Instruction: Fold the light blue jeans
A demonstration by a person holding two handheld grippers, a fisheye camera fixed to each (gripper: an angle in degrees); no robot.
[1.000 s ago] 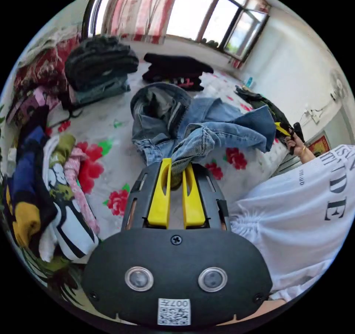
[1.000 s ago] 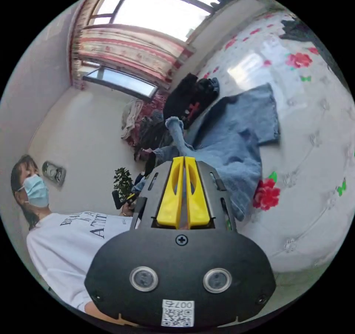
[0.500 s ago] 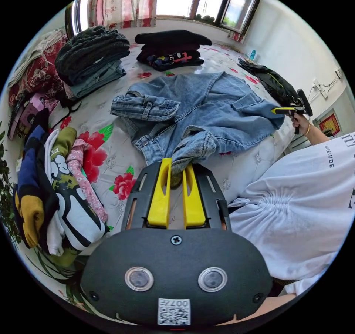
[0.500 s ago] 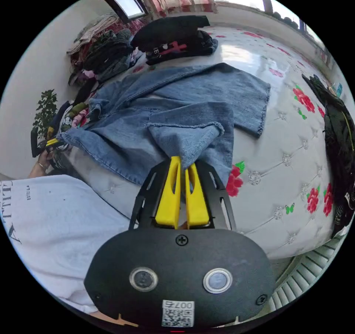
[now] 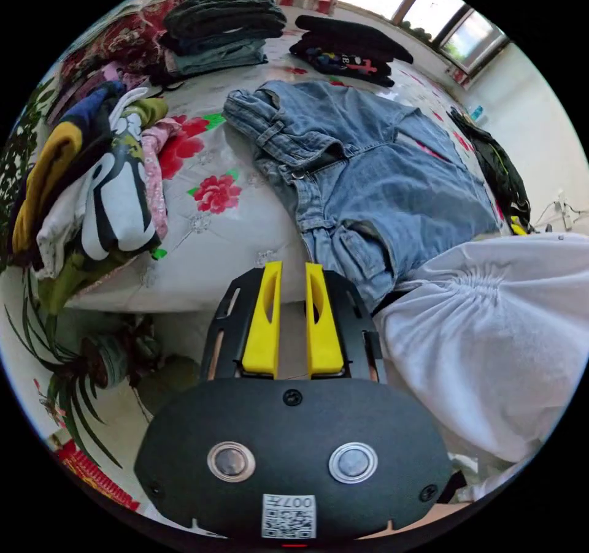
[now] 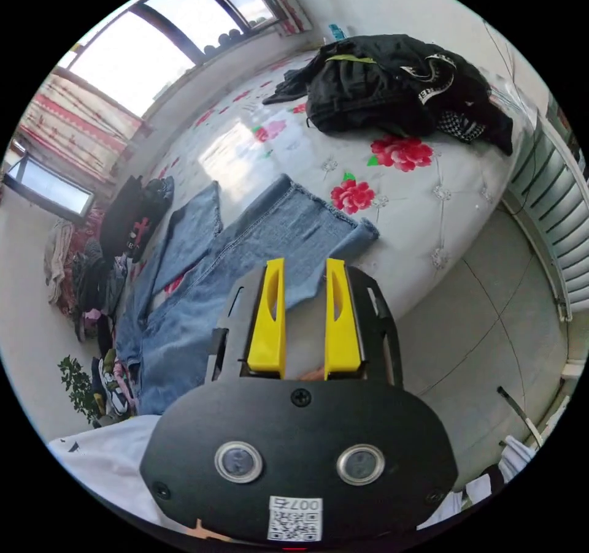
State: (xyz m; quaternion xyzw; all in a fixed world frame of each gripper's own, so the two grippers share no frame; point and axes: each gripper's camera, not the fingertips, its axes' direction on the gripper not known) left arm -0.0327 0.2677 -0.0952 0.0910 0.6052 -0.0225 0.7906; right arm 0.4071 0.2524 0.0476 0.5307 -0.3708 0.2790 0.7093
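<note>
Bed [image 5: 239, 234] with the white floral cover takes most of both views, and the light blue jeans [image 5: 374, 179] lie spread roughly flat on it: waistband toward the mixed heap in the left gripper view, both legs running toward the far side in the right gripper view [image 6: 245, 252], hems near the bed edge. One leg looks doubled under at the hem corner; I can't tell how far. Judging from the lay, this is the lay-flat step finished and no fold made yet. Next move calls for a fresh pinch, probably one gripper on a hem and the other on the waistband or outer seam, to bring one leg over the other. Risk: the denim is heavy and the near edge hangs just over the bed side, so a one-corner grab could drag the whole thing off line. Left gripper [image 5: 293, 277]: jaws parted a narrow gap, nothing between them, off the bed edge just short of the jeans. Right gripper [image 6: 304, 277]: jaws wider, also empty, over the near hem area, not touching as far as I can see. Counts: one pair of jeans, two grippers, two folded stacks at the far side (dark stack [image 5: 224, 22], black stack [image 5: 350, 50]), one loose colourful heap [image 5: 92, 173], one black jacket pile [image 6: 399, 84], one potted plant [image 5: 92, 357] on the floor. Person's white shirt [image 5: 491, 332] sits against the bed edge beside the jeans.
</note>
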